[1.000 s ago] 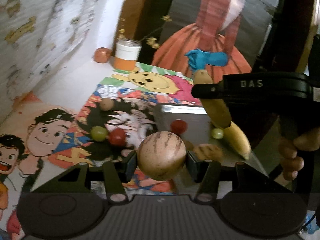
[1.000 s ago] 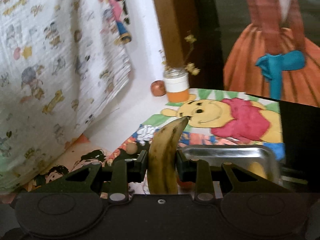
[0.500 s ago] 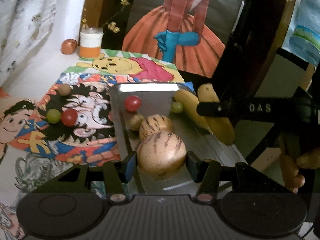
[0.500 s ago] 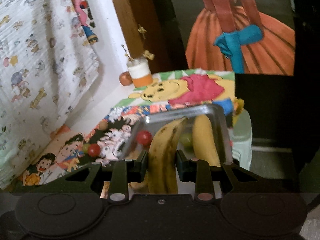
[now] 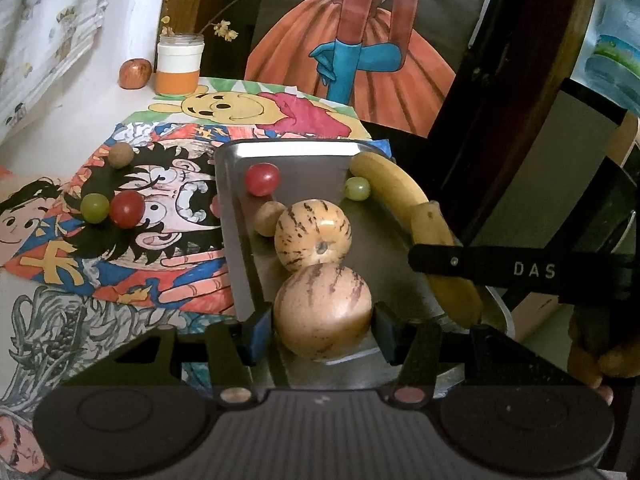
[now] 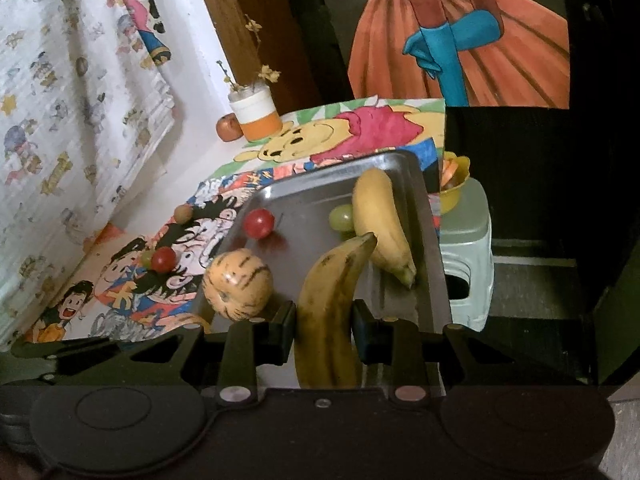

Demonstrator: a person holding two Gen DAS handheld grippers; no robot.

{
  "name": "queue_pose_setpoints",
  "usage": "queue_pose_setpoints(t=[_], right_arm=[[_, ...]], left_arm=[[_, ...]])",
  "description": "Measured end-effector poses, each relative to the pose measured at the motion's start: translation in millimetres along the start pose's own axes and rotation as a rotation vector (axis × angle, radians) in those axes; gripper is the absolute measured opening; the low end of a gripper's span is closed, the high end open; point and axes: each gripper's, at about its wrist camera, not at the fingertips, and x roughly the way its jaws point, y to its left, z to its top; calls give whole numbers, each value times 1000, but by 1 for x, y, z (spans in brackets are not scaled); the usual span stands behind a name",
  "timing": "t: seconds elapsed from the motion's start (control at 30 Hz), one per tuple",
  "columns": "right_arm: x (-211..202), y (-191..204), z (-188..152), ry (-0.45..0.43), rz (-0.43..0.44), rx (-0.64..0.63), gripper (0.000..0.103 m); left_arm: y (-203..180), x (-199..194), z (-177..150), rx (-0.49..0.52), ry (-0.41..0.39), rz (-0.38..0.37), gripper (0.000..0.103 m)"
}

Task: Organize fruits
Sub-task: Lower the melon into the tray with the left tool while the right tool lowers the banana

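My left gripper (image 5: 323,318) is shut on a round tan striped melon (image 5: 322,312), held over the near end of the metal tray (image 5: 296,150). My right gripper (image 6: 325,320) is shut on a spotted banana (image 6: 332,300) above the tray's (image 6: 430,232) right side; the same banana (image 5: 444,260) shows in the left wrist view. In the tray lie a second striped melon (image 5: 313,234), a yellow banana (image 6: 380,216), a red grape (image 5: 262,179), a green grape (image 5: 357,188) and a small brown fruit (image 5: 267,218).
On the cartoon mat (image 5: 140,240) left of the tray lie a green grape (image 5: 94,208), a red grape (image 5: 127,209) and a brown fruit (image 5: 120,155). A jar with twigs (image 5: 179,64) and a red apple (image 5: 135,73) stand at the back. A stool with a yellow bowl (image 6: 456,184) is right.
Both grippers have come forward and down over the tray with their fruit. The tray now fills the middle of both views, and the spotted banana hangs lower, close to the yellow one.
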Motion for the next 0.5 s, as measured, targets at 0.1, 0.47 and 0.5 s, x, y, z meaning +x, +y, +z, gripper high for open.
queue_pose_setpoints(t=[0.1,0.47,0.5], right_arm=[[2,-4,-3,6,-13,2,32],[4,-10,-4,7,-5,39,32],[3,-9,-4,7,-4,43,32]], left_arm=[[-1,2,0,6,3,-1,57],[-2,4,1,14,13,1,58],[-3,4,1,14,14,2,58]])
